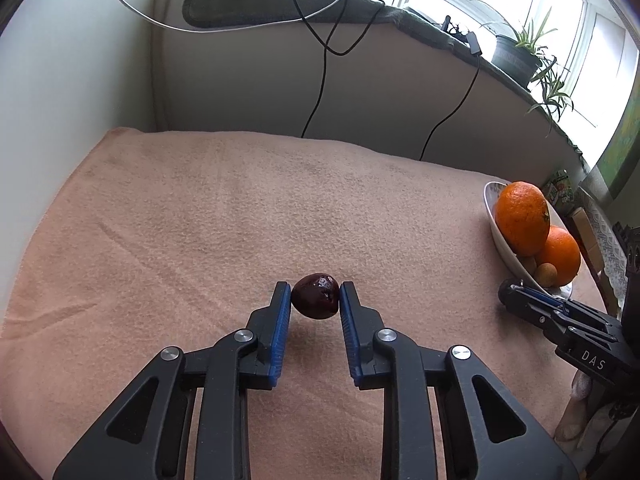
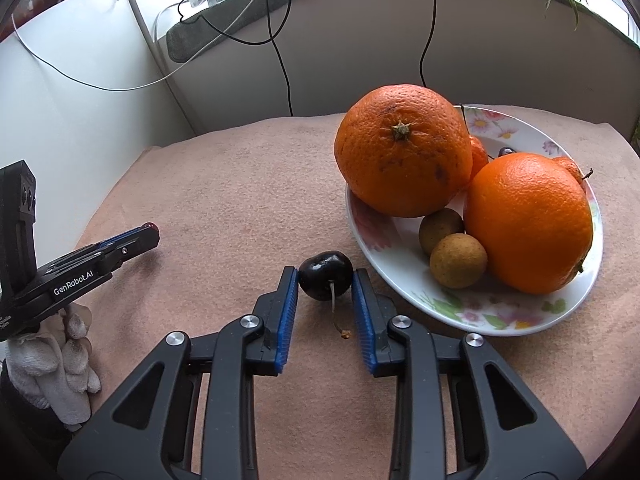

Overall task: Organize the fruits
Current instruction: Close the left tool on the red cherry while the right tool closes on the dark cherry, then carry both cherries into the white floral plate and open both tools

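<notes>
Peach cloth is covering the tabletop (image 1: 200, 208), where the left gripper (image 1: 315, 296) is pinching a dark cherry (image 1: 315, 295) between its fingers. Rightward, the right gripper (image 2: 325, 280) is clamping a stemmed cherry (image 2: 325, 274) beside the plate (image 2: 500, 320) of oranges (image 2: 402, 148). Both cherries are looking light, soft and bruisable, so gripping gently across the middle seems best.

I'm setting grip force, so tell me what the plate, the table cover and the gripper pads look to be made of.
Plate: probably glazed ceramic or porcelain; glossy white with a printed flower pattern.
Table cover: soft peach fabric, likely fleece or terry; matte, nubbly, creased.
Pads of the right gripper: blue, ribbed, likely rubber or soft plastic, on matte black plastic fingers; they press a dark cherry.
</notes>
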Motion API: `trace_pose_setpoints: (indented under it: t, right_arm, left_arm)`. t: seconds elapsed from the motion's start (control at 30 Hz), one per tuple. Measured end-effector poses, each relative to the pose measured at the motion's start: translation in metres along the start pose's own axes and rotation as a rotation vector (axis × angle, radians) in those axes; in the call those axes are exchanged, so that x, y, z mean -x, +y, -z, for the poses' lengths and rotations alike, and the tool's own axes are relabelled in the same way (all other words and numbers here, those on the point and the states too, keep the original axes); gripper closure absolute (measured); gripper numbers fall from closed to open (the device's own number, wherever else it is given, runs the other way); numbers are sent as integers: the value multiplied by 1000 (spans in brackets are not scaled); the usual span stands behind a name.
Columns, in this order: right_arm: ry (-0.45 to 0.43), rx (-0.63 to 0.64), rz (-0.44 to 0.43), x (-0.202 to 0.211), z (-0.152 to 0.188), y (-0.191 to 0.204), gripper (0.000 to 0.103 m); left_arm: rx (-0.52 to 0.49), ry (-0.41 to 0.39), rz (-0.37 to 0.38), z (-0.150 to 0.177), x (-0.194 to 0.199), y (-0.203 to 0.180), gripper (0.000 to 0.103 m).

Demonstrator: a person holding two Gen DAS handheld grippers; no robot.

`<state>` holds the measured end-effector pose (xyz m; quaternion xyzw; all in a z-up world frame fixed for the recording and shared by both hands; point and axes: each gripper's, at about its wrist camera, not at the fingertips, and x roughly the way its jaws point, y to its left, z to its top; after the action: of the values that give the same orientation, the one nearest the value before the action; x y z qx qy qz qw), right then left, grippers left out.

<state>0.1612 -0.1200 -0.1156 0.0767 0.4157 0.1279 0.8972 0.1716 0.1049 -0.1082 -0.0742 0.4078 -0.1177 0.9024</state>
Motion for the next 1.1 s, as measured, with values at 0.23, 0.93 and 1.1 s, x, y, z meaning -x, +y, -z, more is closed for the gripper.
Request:
trace_pose_setpoints:
  t: [0.23, 0.93, 1.1]
  right_arm:
    - [-18, 7, -26, 15, 4, -3, 74]
    - [-79, 17, -105, 74, 18, -27, 74]
    - [-93, 18, -113, 83, 16, -32, 74]
  left_arm:
    - [-18, -28, 9, 1, 15, -17, 80]
    - [-74, -81, 34, 7, 43, -88, 80]
    - [-101, -88, 47, 8, 46, -109, 80]
